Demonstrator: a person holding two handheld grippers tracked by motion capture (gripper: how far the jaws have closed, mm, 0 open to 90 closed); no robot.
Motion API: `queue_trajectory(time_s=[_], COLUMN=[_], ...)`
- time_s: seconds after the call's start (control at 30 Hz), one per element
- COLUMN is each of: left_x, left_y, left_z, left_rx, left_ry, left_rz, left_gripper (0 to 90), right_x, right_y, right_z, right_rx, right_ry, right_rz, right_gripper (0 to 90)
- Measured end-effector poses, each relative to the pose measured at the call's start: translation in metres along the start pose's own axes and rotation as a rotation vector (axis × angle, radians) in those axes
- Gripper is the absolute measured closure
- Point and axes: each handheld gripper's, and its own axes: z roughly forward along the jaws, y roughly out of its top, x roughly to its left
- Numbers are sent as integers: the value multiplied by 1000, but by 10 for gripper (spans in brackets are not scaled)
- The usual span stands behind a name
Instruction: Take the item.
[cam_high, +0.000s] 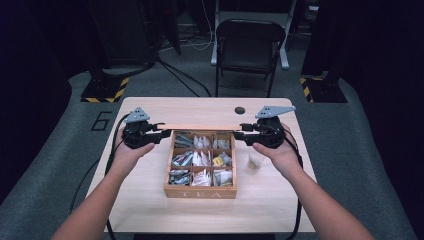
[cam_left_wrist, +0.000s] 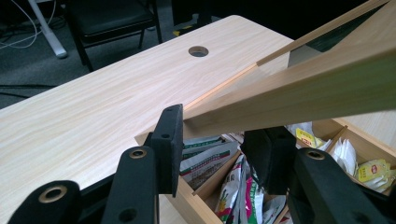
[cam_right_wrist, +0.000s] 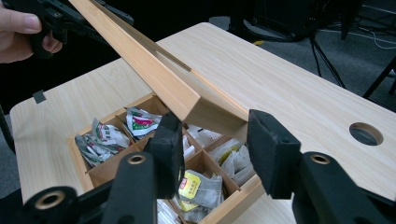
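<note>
A wooden tea box (cam_high: 200, 192) marked TEA stands mid-table, its compartments filled with tea bags (cam_high: 202, 159). Its wooden lid (cam_high: 200, 128) is raised over the back edge. My left gripper (cam_high: 161, 134) grips the lid's left end and my right gripper (cam_high: 238, 134) its right end. In the left gripper view the lid (cam_left_wrist: 303, 88) runs away from between the jaws of the left gripper (cam_left_wrist: 215, 140), above the box (cam_left_wrist: 187, 205). In the right gripper view the end of the lid (cam_right_wrist: 154, 70) sits between the jaws of the right gripper (cam_right_wrist: 215, 140), with yellow-tagged bags (cam_right_wrist: 194, 184) below.
A small pale object (cam_high: 256, 161) lies on the table right of the box. A cable hole (cam_high: 240, 110) is in the tabletop behind the lid. A black folding chair (cam_high: 248, 45) stands beyond the table's far edge. Bare tabletop (cam_high: 150, 210) lies left of and in front of the box.
</note>
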Motion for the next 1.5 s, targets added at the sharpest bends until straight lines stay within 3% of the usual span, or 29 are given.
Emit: queue_trajectory(time_s=[0.47, 0.8, 1.2, 1.37, 1.5], left_x=[-1, -5, -22, -27, -31], left_y=[-8, -14, -21, -26, -30], left_z=[-1, -6, -25, -33, -33], left_rx=[-2, -3, -14, -40, -26], left_ry=[-15, -24, -36, -49, -44], left_rz=[-7, -3, 35, 16, 16], left_gripper=[586, 583, 557, 561, 564], right_x=[2, 6, 13, 16, 18], right_y=[-6, -13, -26, -33, -39], right_z=[-10, -11, -11, -10, -9], right_rx=[16, 22, 22, 16, 18], right_ry=[37, 40, 45, 47, 45], right_rz=[-19, -13, -7, -2, -10], right_gripper=[662, 657, 650, 648, 647])
